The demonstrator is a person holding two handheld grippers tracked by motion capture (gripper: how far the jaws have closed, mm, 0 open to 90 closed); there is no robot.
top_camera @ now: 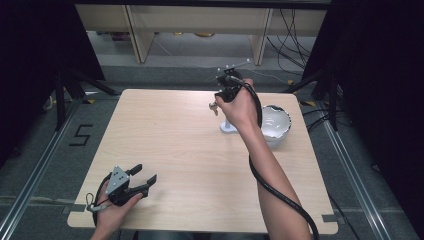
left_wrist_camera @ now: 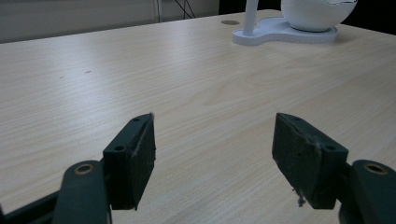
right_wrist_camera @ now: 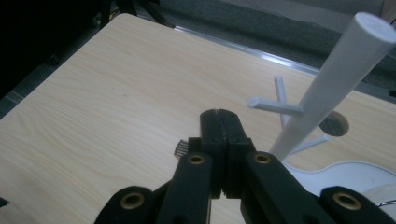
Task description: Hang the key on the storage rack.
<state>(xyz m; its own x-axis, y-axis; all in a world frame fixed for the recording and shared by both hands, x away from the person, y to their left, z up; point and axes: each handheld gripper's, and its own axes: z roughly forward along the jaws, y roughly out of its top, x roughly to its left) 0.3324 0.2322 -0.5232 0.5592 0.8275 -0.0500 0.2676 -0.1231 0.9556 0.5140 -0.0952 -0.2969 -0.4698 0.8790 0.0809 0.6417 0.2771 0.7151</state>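
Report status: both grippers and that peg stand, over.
Left gripper open, idle over the table. Right gripper shut on small item, close beside white peg stand. Pegs bare, nothing between; white bowl sits at stand's base.

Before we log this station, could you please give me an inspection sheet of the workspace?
Surface: light wooden table, no damage seen.
Job's things: white peg stand; white bowl on its base.
Clutter: nothing seen.
Grippers: left tongs open, low over the table; right tongs shut, raised beside the stand's pole.
Cables: black cable along the right forearm; floor cables behind the table.
Surroundings: dark curtains; floor mark "5".
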